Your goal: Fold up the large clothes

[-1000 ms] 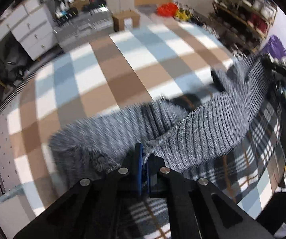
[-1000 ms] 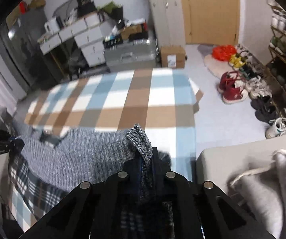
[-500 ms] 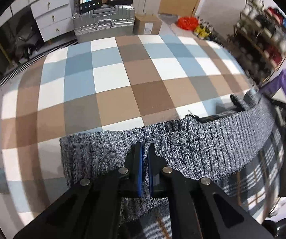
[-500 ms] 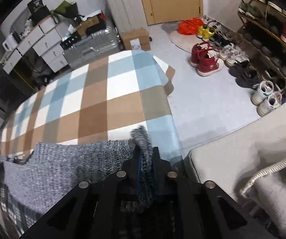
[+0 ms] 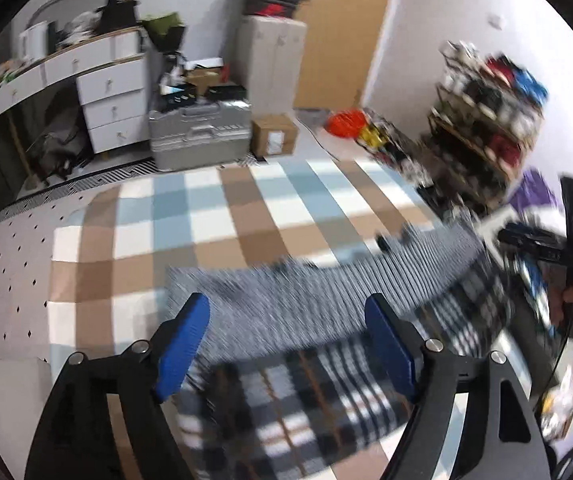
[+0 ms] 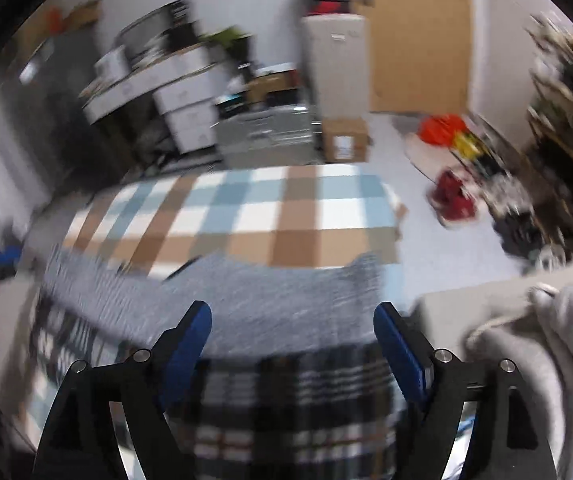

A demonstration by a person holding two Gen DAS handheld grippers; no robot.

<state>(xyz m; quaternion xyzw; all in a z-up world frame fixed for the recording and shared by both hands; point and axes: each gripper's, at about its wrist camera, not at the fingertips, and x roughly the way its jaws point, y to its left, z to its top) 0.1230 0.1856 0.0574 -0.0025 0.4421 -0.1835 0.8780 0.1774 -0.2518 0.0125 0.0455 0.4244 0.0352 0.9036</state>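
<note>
Both tongs, left (image 5: 286, 344) & right (image 6: 292, 344), gape wide w/ nothing held; sweater (image 5: 306, 300) lies just ahead, long side left-to-right.

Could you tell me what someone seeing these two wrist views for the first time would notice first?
Probably the grey knitted sweater spread across the middle of the bed, over a dark plaid garment nearer the cameras and the big brown, blue and white checked blanket behind. Next, each hand-held gripper: the left and the right both stand wide open above the cloth, holding nothing. Motion blur smears both views.
</note>
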